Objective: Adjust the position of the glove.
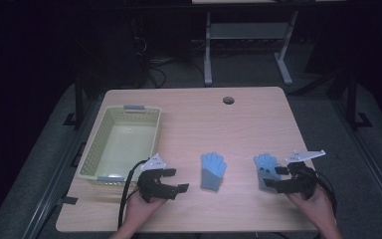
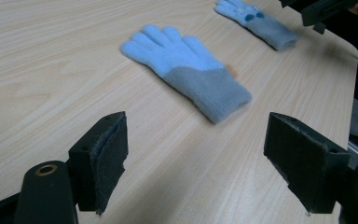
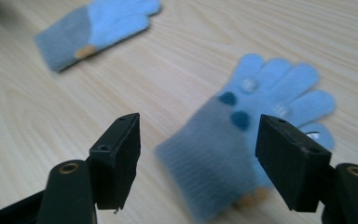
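Left hand-held gripper (image 1: 175,179) is sitting low over the worktop (image 1: 189,119) with its jaws spread wide apart, and it is holding nothing. In the left gripper view the two black jaws are standing far from each other, with bare wood between them. A person's left hand (image 1: 142,204) is gripping it from below.

One blue glove (image 1: 213,171) is lying flat near the middle of the worktop, just to the right of this hand-held gripper, not touching it. Its fingers are light blue and its cuff is grey-blue.

A second blue glove (image 1: 265,167) is lying farther right. It is showing two dark blue dots in the right gripper view (image 3: 249,140). The right hand-held gripper (image 1: 277,178) is sitting right at this glove, jaws wide open too. Its jaws are standing on either side of the cuff, but I cannot tell if they are touching it. The person's right hand (image 1: 312,198) is holding that one.

A pale yellow basket (image 1: 98,139) is sitting on the left side of the worktop, behind the left hand-held gripper. Nothing is lying in it.

The worktop is light wood with a small round hole (image 1: 228,100) near its far edge. The room around it is dark. The legs of another table (image 1: 248,35) are standing behind, on a grey floor.
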The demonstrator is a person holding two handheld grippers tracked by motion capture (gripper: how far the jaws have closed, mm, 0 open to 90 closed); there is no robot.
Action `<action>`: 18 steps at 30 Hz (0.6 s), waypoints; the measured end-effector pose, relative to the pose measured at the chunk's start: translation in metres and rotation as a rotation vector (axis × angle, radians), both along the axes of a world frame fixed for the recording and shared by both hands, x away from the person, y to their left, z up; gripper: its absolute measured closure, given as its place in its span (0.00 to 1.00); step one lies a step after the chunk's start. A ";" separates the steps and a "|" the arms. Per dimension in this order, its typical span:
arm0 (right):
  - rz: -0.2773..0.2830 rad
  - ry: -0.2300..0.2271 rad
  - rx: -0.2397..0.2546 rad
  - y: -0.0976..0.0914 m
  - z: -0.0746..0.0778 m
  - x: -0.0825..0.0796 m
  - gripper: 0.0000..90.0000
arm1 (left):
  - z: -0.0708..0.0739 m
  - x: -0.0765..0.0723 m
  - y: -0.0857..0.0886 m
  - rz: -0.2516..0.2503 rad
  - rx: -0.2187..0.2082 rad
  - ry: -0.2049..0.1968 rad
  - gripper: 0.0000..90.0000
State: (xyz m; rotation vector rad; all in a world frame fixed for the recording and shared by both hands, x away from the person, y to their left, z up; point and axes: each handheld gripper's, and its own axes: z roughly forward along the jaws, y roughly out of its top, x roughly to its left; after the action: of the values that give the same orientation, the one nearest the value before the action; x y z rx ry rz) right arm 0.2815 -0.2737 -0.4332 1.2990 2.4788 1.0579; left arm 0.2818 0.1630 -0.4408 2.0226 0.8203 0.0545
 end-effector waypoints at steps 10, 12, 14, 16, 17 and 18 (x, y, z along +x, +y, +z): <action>-0.015 0.036 -0.050 -0.002 -0.001 0.026 0.44 | 0.000 -0.002 -0.002 -0.013 -0.003 -0.006 0.24; -0.022 0.046 -0.061 -0.002 -0.001 0.029 0.45 | -0.001 -0.002 -0.003 -0.018 -0.001 -0.002 0.24; -0.024 0.058 -0.074 -0.001 -0.003 0.032 0.47 | -0.001 -0.002 -0.004 -0.020 -0.001 0.002 0.24; -0.024 0.061 -0.092 0.000 -0.005 0.036 0.48 | -0.001 -0.002 -0.004 -0.022 0.000 0.001 0.24; -0.027 0.068 -0.101 0.002 -0.007 0.036 0.49 | -0.001 -0.002 -0.004 -0.022 -0.001 0.002 0.24; -0.028 0.070 -0.115 0.003 -0.008 0.037 0.51 | -0.001 -0.002 -0.004 -0.022 -0.001 0.001 0.24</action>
State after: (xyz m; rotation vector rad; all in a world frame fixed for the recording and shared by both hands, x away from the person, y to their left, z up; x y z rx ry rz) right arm 0.3185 -0.2709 -0.4415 1.3545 2.5226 0.8637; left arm 0.2799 0.1588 -0.4422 2.0307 0.7977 0.0407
